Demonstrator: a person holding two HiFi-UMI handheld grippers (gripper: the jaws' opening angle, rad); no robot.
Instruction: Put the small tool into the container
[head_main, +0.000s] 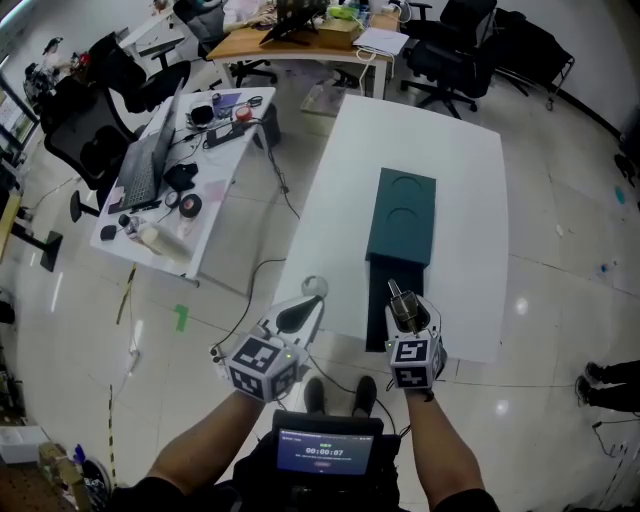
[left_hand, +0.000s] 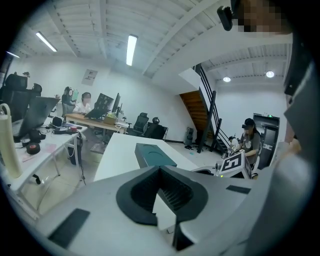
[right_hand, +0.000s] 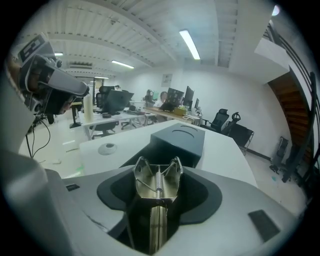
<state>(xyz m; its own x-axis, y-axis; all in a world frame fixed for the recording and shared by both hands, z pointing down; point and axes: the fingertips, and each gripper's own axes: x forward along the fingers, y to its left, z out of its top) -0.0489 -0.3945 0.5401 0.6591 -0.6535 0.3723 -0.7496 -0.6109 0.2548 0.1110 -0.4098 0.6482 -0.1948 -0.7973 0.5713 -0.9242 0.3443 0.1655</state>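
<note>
The right tongs (head_main: 409, 314) were closed on the small tool (head_main: 398, 297), a shiny metal piece with a little spring across its forked head. In the right gripper view the tool (right_hand: 157, 185) stood gripped between the black pads. Its long axis ran along the tongs (right_hand: 159, 199), with the forked end pointing forward and out. The left tongs (head_main: 300, 318) had their jaws slightly apart with nothing between them. In the left gripper view only a sliver of the white tabletop (left_hand: 120, 150) showed through the gap of those tongs (left_hand: 161, 202).

The relation that mattered was straight ahead. The dark green container (head_main: 403, 215) lay lengthwise on the tabletop (head_main: 470, 200), its long axis running away from the person and nearly in line with the held tool. Its near end was just beyond the tip of the tool. A black stretch (head_main: 376, 300) ran from that end toward the tabletop's near edge and was partly covered by the right tongs. Whether that stretch was an open tray or a drawer could not be told.

In the right gripper view the container (right_hand: 177, 140) filled the space directly past the forked head. The right hand was clearly the nearer one. The left tongs hung off to the side, near the tabletop's left corner and apart from the container. Judging from this, the coming move probably called for a short carry forward and down rather than any sideways reach.
</note>
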